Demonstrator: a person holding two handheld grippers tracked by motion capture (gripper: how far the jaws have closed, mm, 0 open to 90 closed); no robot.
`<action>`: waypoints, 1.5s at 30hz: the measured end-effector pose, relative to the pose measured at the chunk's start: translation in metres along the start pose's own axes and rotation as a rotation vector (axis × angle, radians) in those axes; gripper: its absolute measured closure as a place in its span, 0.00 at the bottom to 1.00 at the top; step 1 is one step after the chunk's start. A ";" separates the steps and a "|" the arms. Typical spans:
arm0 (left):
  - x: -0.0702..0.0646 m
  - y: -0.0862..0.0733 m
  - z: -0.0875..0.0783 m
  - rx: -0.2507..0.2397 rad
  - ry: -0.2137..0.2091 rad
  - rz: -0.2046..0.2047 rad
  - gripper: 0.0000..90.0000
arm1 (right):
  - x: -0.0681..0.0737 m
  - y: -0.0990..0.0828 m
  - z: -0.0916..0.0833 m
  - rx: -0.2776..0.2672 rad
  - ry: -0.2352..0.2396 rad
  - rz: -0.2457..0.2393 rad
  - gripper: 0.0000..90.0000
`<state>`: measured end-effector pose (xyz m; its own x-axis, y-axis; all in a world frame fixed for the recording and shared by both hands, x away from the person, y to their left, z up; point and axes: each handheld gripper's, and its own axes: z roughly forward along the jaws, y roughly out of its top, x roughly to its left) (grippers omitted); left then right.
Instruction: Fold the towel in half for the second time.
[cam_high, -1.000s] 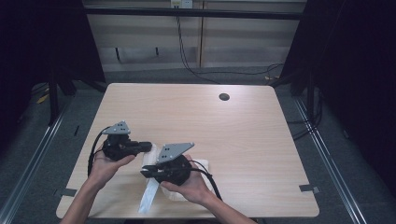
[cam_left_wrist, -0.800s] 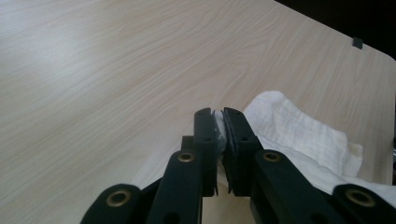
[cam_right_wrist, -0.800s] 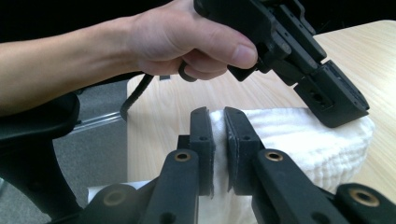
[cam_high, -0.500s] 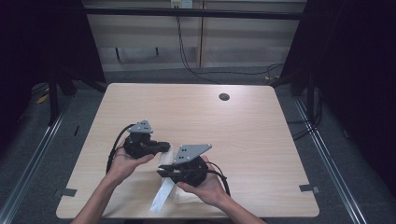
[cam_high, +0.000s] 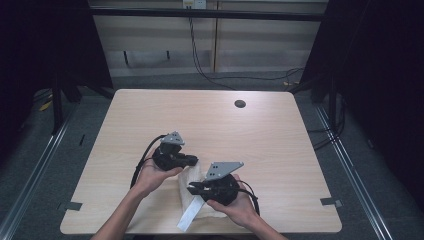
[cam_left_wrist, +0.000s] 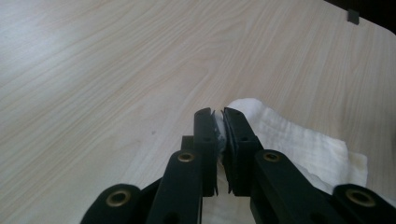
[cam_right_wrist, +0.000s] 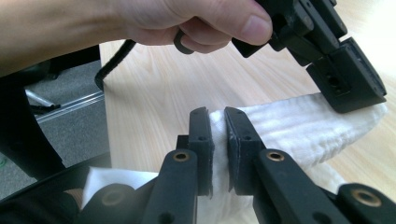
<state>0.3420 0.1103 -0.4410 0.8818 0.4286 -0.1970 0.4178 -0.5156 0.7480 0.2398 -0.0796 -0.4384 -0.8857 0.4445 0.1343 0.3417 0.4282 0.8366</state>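
Both hands have shifted toward 3 o'clock across the pale wood-grain rectangular table (cam_high: 280, 130) since a second ago, carrying the cloth with them; a half second back they were roughly midway along that path

Left black two-jaw gripper (cam_high: 192, 160) now sits near table centre-front in the high view, grey three-cornered plate on top, jaws pointing toward 3 o'clock. Left gripper view: jaws (cam_left_wrist: 219, 123) pressed nearly together, pinching a corner of the white crumpled woven cloth (cam_left_wrist: 299, 144); a sliver of fabric shows between the pads. Cloth spreads away toward 4 o'clock over the tabletop in that view

Right black two-jaw gripper (cam_high: 196, 189) lies at 5 o'clock of the left one, just beside it, jaws pointing toward 9 o'clock. Right gripper view: jaws (cam_right_wrist: 217, 116) clamped on a fold of the same cloth (cam_right_wrist: 289, 128), fabric bunched between the pads; the left gripper's jaw grips the cloth's far end at 2 o'clock, with the left hand (cam_right_wrist: 154, 23) above it

High view: cloth (cam_high: 190, 180) bunched between the two grippers near the table's front edge, one strip trailing toward 7 o'clock and reaching that edge. Small dark round grommet hole (cam_high: 240, 104) at 1 o'clock, well apart from the hands
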 end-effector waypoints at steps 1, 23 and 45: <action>-0.001 0.000 0.003 0.005 -0.002 0.001 0.94 | 0.000 -0.002 -0.001 -0.003 -0.002 0.009 0.91; -0.008 -0.006 0.051 0.063 -0.056 -0.033 0.91 | -0.011 -0.057 -0.018 0.114 -0.068 0.064 0.80; -0.018 0.006 0.063 0.019 -0.127 0.004 0.70 | -0.036 -0.074 -0.033 0.152 -0.115 0.134 0.55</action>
<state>0.3420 0.0531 -0.4730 0.9036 0.3293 -0.2738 0.4171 -0.5317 0.7371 0.2357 -0.1529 -0.4874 -0.7902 0.5887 0.1700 0.5052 0.4688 0.7246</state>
